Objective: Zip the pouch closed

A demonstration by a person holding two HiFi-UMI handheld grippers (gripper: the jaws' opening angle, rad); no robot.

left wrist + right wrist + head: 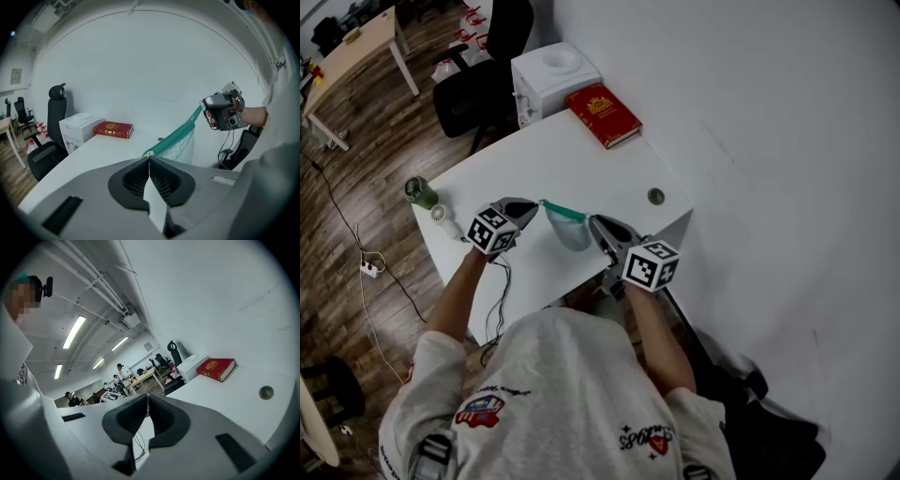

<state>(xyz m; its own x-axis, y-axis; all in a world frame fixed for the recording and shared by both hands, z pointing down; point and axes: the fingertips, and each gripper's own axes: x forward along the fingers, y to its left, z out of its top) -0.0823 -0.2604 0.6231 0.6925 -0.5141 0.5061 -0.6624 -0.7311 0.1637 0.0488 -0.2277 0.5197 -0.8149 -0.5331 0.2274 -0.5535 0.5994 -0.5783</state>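
A pale mesh pouch (570, 230) with a teal zipper (174, 135) hangs in the air over the white desk (581, 164), stretched between both grippers. My left gripper (535, 207) is shut on the zipper's near end, and the small metal pull (149, 154) shows right at its tips. In the left gripper view the zipper runs taut up to my right gripper (204, 108), which pinches the far end. In its own view the right gripper (147, 396) is shut, and the pouch is hidden behind its jaws.
A red book (604, 114) and a white box-like appliance (553, 80) sit at the desk's far end. A cable hole (655, 196) lies near the wall. A green bottle (420, 190) stands at the left edge, with a black chair (483, 75) beyond.
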